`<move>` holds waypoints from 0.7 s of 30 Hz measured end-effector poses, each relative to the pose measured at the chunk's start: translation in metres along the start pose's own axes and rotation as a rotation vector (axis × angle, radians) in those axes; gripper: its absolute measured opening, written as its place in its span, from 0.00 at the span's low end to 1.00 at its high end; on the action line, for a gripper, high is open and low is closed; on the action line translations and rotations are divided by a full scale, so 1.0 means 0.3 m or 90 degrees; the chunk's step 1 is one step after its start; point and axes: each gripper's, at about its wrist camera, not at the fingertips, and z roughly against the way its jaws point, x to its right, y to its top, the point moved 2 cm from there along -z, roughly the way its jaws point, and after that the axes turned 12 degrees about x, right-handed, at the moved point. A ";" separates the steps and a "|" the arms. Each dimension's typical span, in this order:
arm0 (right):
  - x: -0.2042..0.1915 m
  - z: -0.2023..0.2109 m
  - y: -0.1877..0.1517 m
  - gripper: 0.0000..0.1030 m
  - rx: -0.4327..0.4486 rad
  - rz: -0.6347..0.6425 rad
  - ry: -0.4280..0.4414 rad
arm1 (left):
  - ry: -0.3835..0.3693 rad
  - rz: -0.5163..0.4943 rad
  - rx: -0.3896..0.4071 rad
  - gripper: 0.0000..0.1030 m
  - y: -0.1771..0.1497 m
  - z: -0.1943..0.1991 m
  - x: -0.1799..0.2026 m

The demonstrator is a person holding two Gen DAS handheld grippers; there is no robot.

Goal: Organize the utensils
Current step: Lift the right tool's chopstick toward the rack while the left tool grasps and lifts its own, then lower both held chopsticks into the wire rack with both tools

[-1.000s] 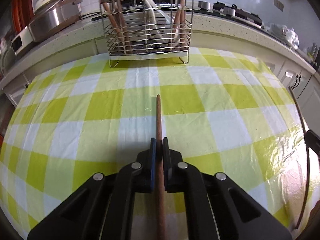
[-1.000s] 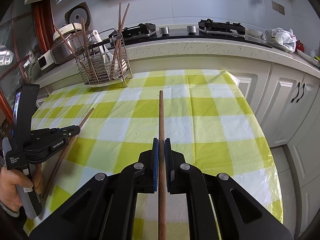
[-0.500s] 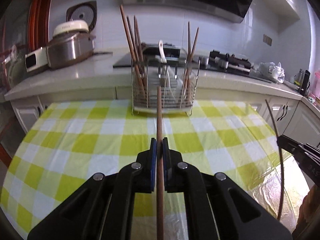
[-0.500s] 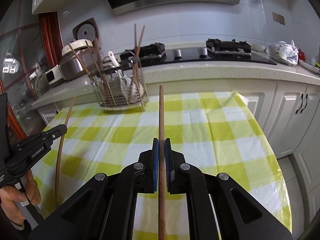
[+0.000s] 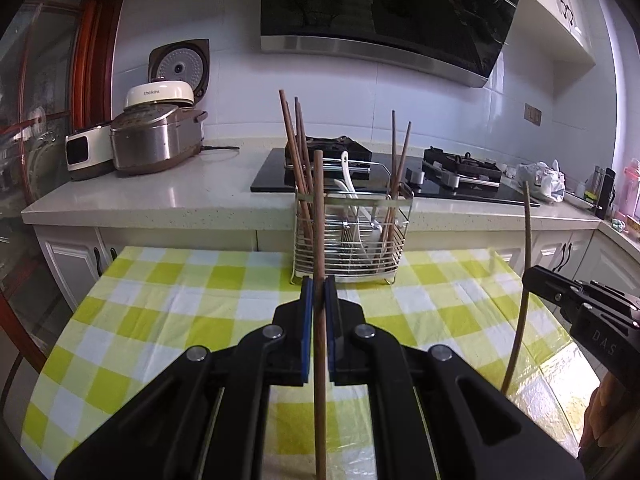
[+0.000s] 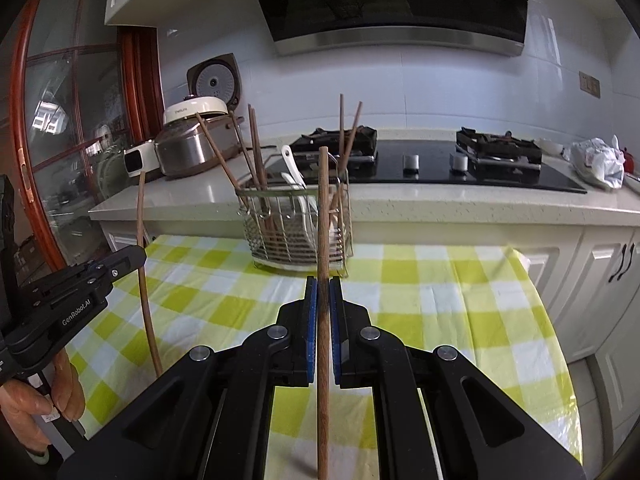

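Standing between both raised chopsticks [image 5: 319,216] and counter [image 5: 168,196]: wire rack [image 5: 352,240].

Open tablecloth [image 5: 180,320] before rack [image 5: 348,240]

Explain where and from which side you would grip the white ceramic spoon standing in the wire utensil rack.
Grip the white ceramic spoon by its handle top, coming down from above. It pokes above the wire utensil rack, whose walls and brown wooden chopsticks block sideways access.

Two held chopsticks [image 5: 319,216] [image 5: 524,280], one rack [image 5: 348,236]
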 end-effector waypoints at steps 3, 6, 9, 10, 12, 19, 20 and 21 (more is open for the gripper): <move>-0.019 -0.005 0.022 0.07 0.010 0.004 0.003 | 0.003 0.000 0.009 0.06 0.019 0.005 -0.011; -0.041 -0.009 0.044 0.07 0.019 0.013 0.007 | 0.003 0.002 0.020 0.06 0.040 0.013 -0.020; -0.058 -0.011 0.069 0.07 0.032 0.024 0.012 | 0.002 -0.002 0.029 0.06 0.059 0.014 -0.024; -0.063 -0.013 0.077 0.07 0.034 0.029 0.012 | 0.001 -0.005 0.031 0.06 0.067 0.012 -0.024; -0.070 -0.027 0.094 0.07 0.035 0.040 0.013 | -0.001 -0.012 0.032 0.06 0.080 0.000 -0.021; -0.068 -0.099 0.158 0.07 0.035 0.047 0.015 | -0.009 -0.026 0.037 0.06 0.155 -0.075 -0.022; -0.067 -0.108 0.167 0.07 0.035 0.047 0.015 | -0.009 -0.027 0.040 0.06 0.169 -0.082 -0.024; -0.066 -0.118 0.180 0.07 0.036 0.047 0.014 | -0.009 -0.028 0.043 0.06 0.182 -0.087 -0.024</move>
